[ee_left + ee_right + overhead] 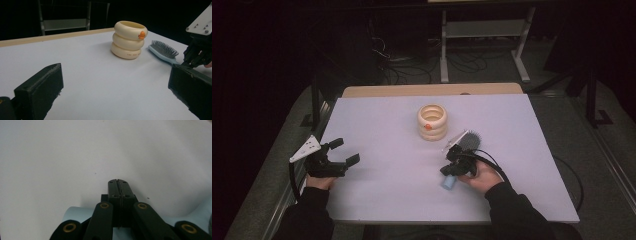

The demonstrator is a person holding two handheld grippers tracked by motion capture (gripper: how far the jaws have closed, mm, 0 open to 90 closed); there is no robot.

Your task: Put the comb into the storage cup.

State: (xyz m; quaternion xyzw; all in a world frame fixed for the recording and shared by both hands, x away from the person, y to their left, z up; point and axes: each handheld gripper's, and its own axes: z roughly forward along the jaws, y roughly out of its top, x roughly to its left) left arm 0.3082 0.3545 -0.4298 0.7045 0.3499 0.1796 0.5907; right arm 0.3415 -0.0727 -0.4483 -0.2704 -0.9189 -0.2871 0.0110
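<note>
White tabletop [387,200] carries two hand-held tools and a hairbrush.
Cream ringed holder [432,121] stands just beyond the right tool [455,159], whose jaws are pressed together, empty, above the pale blue hairbrush [464,145] lying under it; left tool [346,151], well apart to the side, has jaws spread wide.

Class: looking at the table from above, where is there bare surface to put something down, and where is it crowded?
Free: the wide stretch between the left gripper and the cream ring holder, plus the table corner right of the holder. Crowded: around the right gripper, which sits over the hairbrush close to the holder.
</note>
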